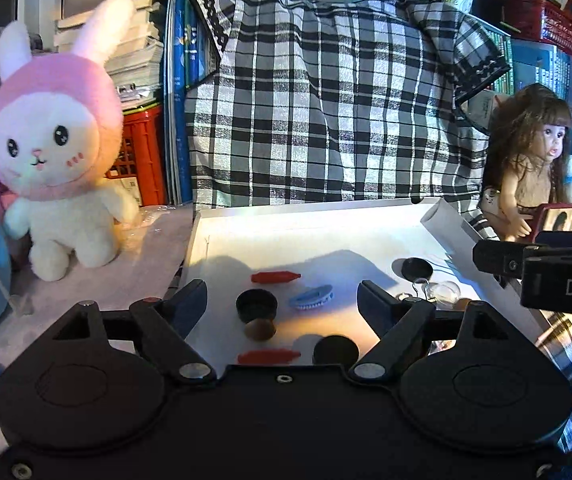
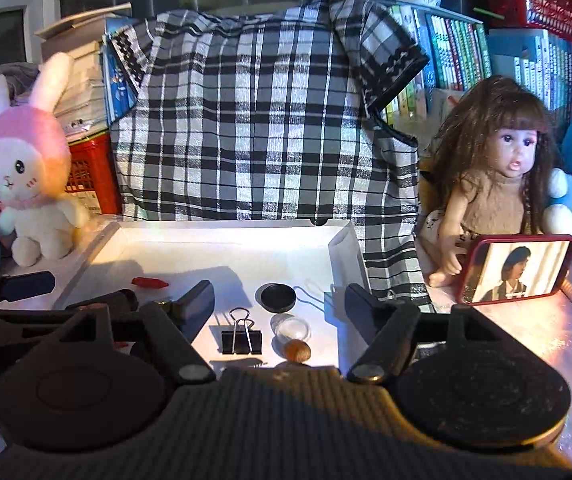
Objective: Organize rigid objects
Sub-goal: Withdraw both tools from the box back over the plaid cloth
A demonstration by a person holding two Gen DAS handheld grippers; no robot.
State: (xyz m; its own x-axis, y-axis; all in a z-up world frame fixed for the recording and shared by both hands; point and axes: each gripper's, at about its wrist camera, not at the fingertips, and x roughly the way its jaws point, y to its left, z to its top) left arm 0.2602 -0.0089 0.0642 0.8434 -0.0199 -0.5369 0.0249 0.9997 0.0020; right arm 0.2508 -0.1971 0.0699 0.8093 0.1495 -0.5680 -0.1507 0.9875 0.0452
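Big plaid shirt (image 1: 325, 100) draped across the back, and in front of it the white tray (image 2: 222, 236) sits on the counter (image 1: 98, 276), holding all my small pieces. Pink-hooded bunny plush (image 1: 54, 148) stands off the tray's left side, the long-haired doll (image 2: 497, 168) off its right, with a red-framed photo (image 2: 519, 274) propped in front of her.

My left hand-held gripper (image 1: 282, 300) hangs over the near left part of the tray, jaws spread wide, nothing gripped. Between its fingers I see a black cap (image 1: 256, 305), a blue hair claw (image 1: 310, 299), a brown round piece (image 1: 260, 330) touching the cap's near edge, and two red pen-like pieces, one farther back (image 1: 276, 277), one closer (image 1: 268, 357).

My right hand-held gripper (image 2: 280, 306) is just as wide, empty too, above the tray's right part. Below it: a black disc (image 2: 276, 297), a black binder clip (image 2: 242, 338), a clear round lid (image 2: 291, 329), and a small brown nut (image 2: 297, 349) just beside that lid.
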